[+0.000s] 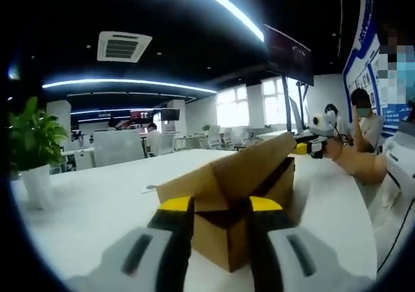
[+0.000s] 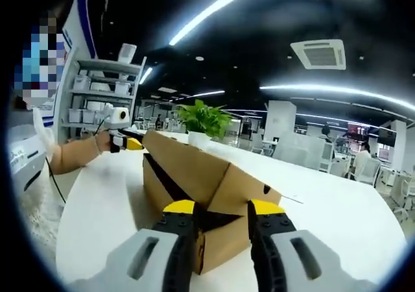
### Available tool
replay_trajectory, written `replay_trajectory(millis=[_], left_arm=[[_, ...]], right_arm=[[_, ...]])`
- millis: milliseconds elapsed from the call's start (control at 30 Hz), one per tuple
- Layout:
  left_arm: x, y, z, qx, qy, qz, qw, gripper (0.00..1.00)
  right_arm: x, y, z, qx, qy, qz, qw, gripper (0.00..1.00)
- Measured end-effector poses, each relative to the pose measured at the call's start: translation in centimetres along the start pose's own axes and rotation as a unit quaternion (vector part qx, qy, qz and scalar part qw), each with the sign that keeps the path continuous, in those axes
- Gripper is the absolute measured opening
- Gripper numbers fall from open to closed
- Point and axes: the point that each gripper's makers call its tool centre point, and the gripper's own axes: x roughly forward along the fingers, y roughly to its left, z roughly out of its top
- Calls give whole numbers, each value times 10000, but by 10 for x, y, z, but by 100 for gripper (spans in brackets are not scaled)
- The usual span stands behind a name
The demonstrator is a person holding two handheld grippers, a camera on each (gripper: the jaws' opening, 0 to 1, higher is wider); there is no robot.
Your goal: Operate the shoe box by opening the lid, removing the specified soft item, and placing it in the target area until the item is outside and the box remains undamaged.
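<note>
1. The cardboard shoe box [image 1: 240, 204] sits on a white table [image 1: 97, 201], lid raised.
2. Left gripper [image 1: 220, 217] and right gripper [image 2: 220, 220], jaws spread, face opposite box corners.
3. A potted plant [image 2: 204, 122] stands beyond the box; ceiling light strips [image 1: 123, 83] glow above.

Could not see inside the shoe box [image 1: 240, 194]; near corner hidden behind jaws, the soft item concealed.
</note>
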Motion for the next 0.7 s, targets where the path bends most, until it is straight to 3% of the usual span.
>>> replay_trajectory(millis=[300, 433, 700], left_arm=[[6, 14, 22, 120, -201, 228, 9995, 29], [10, 22, 33, 106, -373, 339, 9987, 28], [17, 33, 51, 248, -445, 484, 9975, 28]], right_arm=[[3, -11, 16, -67, -107, -232, 9996, 22], [8, -18, 28, -100, -212, -381, 9990, 22], [15, -29, 41, -239, -257, -539, 9979, 21]])
